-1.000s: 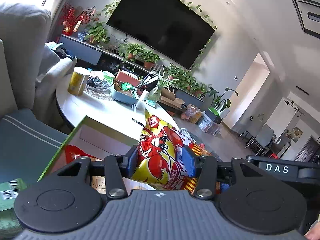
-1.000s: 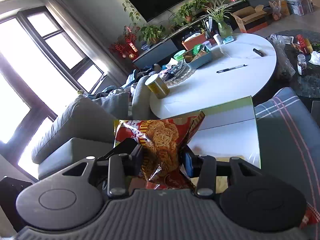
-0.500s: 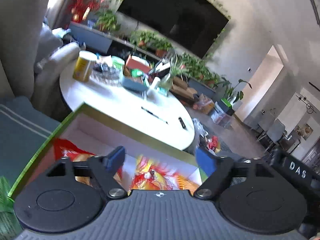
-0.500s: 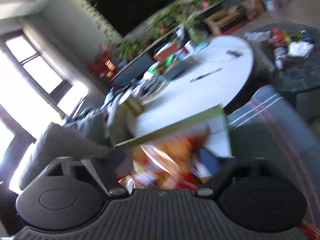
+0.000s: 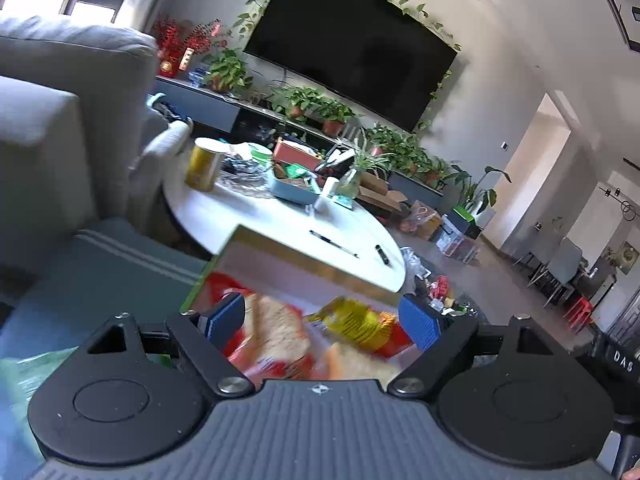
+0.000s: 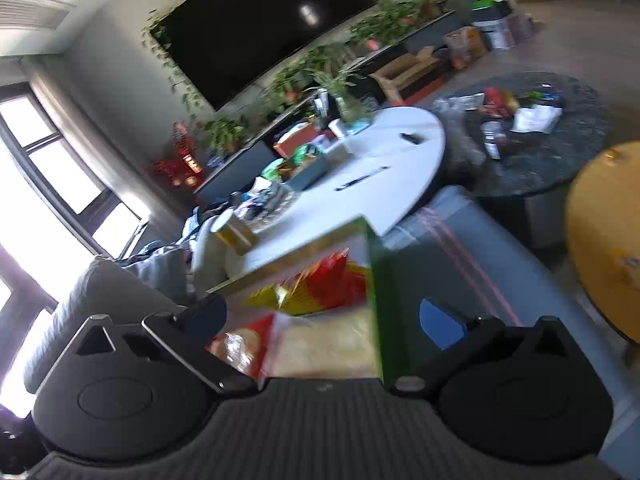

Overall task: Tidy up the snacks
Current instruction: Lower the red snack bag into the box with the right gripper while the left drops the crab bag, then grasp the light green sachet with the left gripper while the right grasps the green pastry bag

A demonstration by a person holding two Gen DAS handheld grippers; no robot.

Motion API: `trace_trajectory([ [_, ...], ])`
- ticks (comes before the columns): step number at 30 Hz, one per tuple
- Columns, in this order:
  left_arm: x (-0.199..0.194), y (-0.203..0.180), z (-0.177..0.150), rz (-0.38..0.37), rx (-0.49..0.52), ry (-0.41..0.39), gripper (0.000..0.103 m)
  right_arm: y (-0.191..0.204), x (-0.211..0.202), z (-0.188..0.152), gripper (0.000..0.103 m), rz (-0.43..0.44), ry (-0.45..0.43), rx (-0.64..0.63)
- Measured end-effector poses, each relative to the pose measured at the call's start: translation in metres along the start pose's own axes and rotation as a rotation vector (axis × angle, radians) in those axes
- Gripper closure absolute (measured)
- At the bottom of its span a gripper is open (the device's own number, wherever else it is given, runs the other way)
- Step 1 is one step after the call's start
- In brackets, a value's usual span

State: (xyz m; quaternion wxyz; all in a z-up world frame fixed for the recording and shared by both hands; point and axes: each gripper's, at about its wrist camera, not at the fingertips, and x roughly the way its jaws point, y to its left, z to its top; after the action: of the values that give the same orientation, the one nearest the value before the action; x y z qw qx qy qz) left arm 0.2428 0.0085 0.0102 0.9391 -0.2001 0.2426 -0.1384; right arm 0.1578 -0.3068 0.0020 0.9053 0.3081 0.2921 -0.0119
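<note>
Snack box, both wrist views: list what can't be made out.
- Snack packets: left wrist view, motion blur; prints and count unreadable.
- Box near side: right wrist view, hidden behind the right hand-held gripper body.
- Box floor: both views, covered by packets.
- Dark table items: right wrist view, blurred, too small.

A: What sits under the left gripper [image 5: 322, 318]?
B: Its jaws are opening, blue pads wide apart, touching nothing; below them blurred snack packets [image 5: 352, 326] lie in the green-edged box [image 5: 304, 258]
A: And beyond?
B: A round white table [image 5: 280, 224] with a pen [image 5: 334, 239], a yellow can [image 5: 203, 165] and a blue tray [image 5: 290, 192]; a grey sofa [image 5: 60, 120] at left
</note>
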Motion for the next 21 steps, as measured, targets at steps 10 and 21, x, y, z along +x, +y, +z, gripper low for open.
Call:
trace_trajectory([
  [10, -0.068, 0.069, -0.006, 0.09, -0.125, -0.11, 0.019, -0.002, -0.025, -0.031, 0.0, 0.026, 0.038, 0.038],
  [21, -0.069, 0.105, -0.006, 0.152, -0.125, -0.091, 0.019, 0.032, -0.023, -0.045, 0.0, 0.044, 0.068, -0.045],
])
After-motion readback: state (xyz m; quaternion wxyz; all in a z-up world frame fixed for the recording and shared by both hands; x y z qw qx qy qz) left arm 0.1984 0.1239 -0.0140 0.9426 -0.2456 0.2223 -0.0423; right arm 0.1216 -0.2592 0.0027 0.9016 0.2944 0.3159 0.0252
